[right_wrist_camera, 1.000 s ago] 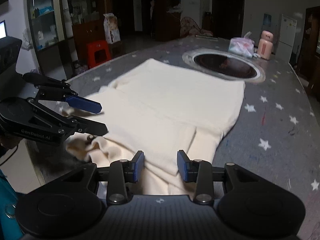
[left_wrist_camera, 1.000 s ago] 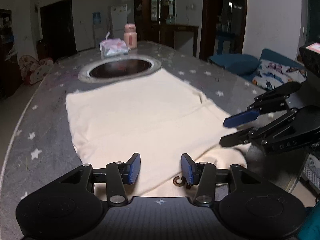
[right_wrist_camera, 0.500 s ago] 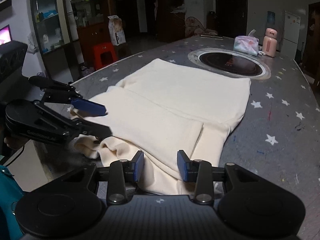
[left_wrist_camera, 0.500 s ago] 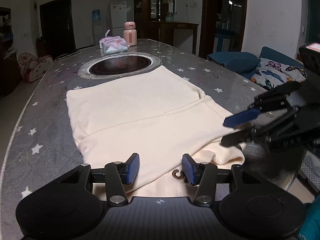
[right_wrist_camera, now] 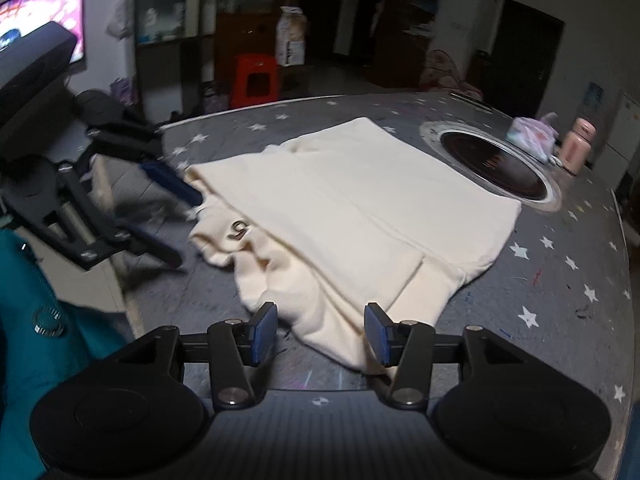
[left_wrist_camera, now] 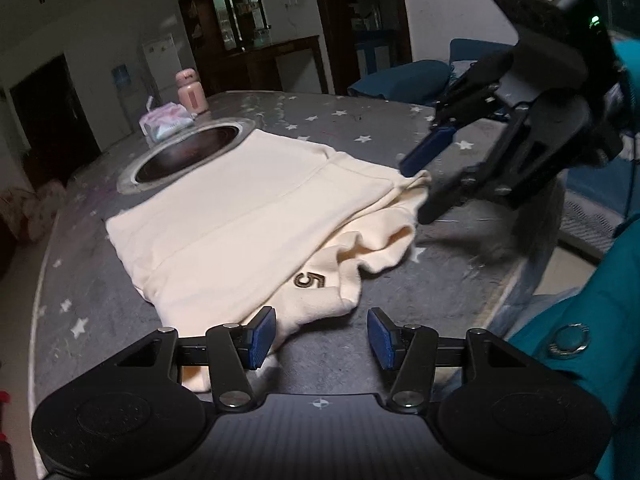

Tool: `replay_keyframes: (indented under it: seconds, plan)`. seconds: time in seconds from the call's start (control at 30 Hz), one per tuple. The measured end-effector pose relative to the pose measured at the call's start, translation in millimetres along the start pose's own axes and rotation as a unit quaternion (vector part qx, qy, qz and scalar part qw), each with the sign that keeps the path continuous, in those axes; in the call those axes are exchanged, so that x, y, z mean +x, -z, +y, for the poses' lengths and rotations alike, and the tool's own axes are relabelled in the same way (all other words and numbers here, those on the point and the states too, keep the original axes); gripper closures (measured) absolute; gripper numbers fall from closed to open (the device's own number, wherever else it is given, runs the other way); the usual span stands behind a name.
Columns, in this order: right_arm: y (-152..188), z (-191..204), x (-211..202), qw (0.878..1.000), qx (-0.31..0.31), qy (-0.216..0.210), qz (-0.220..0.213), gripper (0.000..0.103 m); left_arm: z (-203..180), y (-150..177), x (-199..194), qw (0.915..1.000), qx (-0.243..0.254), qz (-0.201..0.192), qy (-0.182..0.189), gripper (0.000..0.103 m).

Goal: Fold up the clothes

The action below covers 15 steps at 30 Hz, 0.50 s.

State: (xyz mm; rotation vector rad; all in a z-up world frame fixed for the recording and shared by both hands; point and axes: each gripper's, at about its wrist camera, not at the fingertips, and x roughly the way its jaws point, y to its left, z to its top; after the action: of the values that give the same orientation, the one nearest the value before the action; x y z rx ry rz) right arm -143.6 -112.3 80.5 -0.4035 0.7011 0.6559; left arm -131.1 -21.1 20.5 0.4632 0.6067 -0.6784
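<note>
A cream garment [left_wrist_camera: 248,216] lies partly folded on the grey star-patterned table [left_wrist_camera: 360,132], with a small "5" logo [left_wrist_camera: 309,280] near its rumpled front edge. It also shows in the right wrist view [right_wrist_camera: 352,208]. My left gripper [left_wrist_camera: 322,338] is open and empty just above the garment's near corner. My right gripper [right_wrist_camera: 320,338] is open and empty over the garment's near edge. In the left wrist view the right gripper [left_wrist_camera: 424,184] hovers at the garment's right corner, jaws apart. In the right wrist view the left gripper [right_wrist_camera: 168,216] hovers at the left corner.
A round dark cooktop [left_wrist_camera: 188,152] is set into the table beyond the garment. A tissue pack [left_wrist_camera: 166,122] and a pink bottle [left_wrist_camera: 191,92] stand behind it. A red stool [right_wrist_camera: 256,80] and a lit TV [right_wrist_camera: 40,52] are off the table. My teal sleeve [left_wrist_camera: 580,340] is at right.
Both grippers have pulled back toward the table's near edge and risen. The garment's front edge now lies rumpled, with the logo showing. Both stay open.
</note>
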Motion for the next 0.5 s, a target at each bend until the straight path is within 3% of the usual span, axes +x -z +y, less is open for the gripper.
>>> replay_keyframes:
  seconds: [0.13, 0.2, 0.27, 0.33, 0.5]
  plan:
    - [4, 6, -1, 1.0, -0.015, 0.002, 0.008, 0.053, 0, 1, 5, 0.9999, 0.005, -0.007, -0.01, 0.052]
    - [6, 8, 0, 1.0, -0.022, 0.004, 0.012, 0.053, -1, 2, 7, 0.9997, 0.015, -0.01, -0.014, 0.063]
    - [7, 9, 2, 0.999, -0.03, 0.006, 0.014, 0.053, -2, 2, 7, 0.9995, 0.02, -0.015, -0.021, 0.082]
    - [7, 11, 3, 0.999, -0.037, 0.008, 0.012, 0.051, 2, 0, 7, 0.9995, 0.012, -0.019, -0.02, 0.089]
    - [5, 14, 9, 0.998, -0.063, 0.019, 0.002, 0.048, 26, -13, 7, 0.9981, -0.049, -0.035, -0.014, 0.093]
